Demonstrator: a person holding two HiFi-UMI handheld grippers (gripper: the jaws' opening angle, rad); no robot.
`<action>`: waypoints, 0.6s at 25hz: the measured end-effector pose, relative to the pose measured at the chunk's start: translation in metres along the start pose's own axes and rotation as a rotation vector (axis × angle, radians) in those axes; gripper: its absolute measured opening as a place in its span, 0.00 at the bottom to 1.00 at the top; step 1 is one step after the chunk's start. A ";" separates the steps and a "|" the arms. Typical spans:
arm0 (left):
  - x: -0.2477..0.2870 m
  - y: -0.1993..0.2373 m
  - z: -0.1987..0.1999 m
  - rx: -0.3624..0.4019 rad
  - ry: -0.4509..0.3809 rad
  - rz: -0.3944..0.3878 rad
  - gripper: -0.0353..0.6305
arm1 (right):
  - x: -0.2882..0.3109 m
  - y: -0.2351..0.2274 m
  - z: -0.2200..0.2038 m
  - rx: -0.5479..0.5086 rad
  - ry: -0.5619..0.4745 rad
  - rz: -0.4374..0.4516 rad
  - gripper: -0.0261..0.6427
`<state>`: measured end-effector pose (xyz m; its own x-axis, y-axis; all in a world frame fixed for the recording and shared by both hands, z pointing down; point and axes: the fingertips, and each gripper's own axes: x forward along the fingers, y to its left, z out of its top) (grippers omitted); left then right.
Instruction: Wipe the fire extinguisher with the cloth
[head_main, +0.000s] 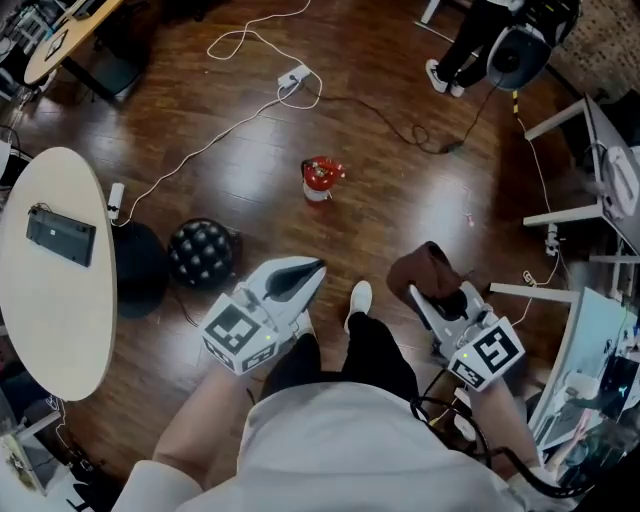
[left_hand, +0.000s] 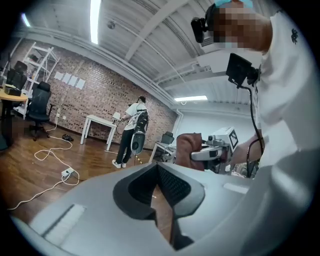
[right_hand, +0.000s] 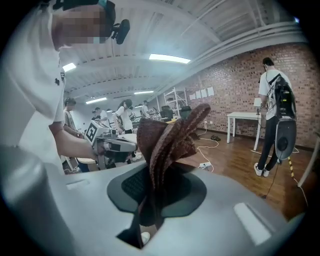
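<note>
- At the lower right of the head view, the right gripper (head_main: 437, 300) is clenched on a bunched brown cloth (head_main: 422, 268).
- Left of it, the left gripper (head_main: 303, 273) has its jaws closed together, holding nothing.
- Farther up, near the frame's centre, the red fire extinguisher (head_main: 320, 180) stands on the wooden floor (head_main: 400, 190), well apart from both grippers.
- Beyond it lies a white power strip (head_main: 294, 76).

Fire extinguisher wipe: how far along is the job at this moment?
Done: the cloth is picked up, with the right tool shut on it. In hand: nothing more; the left tool is shut and empty. Left: all the wiping. The fire extinguisher stands on the floor ahead of the person, with neither tool nor cloth touching it.
</note>
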<state>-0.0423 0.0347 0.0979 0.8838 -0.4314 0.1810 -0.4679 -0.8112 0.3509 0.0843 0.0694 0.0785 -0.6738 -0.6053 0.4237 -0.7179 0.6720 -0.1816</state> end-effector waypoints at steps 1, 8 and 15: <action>0.007 0.009 -0.002 -0.007 0.001 0.011 0.05 | 0.009 -0.013 0.000 -0.002 0.006 0.012 0.12; 0.067 0.076 -0.030 -0.084 0.013 0.162 0.05 | 0.096 -0.120 -0.034 -0.062 0.076 0.150 0.12; 0.143 0.152 -0.108 -0.137 -0.023 0.255 0.05 | 0.210 -0.221 -0.108 -0.152 0.082 0.228 0.12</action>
<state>0.0134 -0.1074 0.2766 0.7363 -0.6251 0.2590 -0.6689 -0.6146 0.4182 0.1204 -0.1600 0.3036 -0.7938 -0.3989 0.4590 -0.5111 0.8466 -0.1483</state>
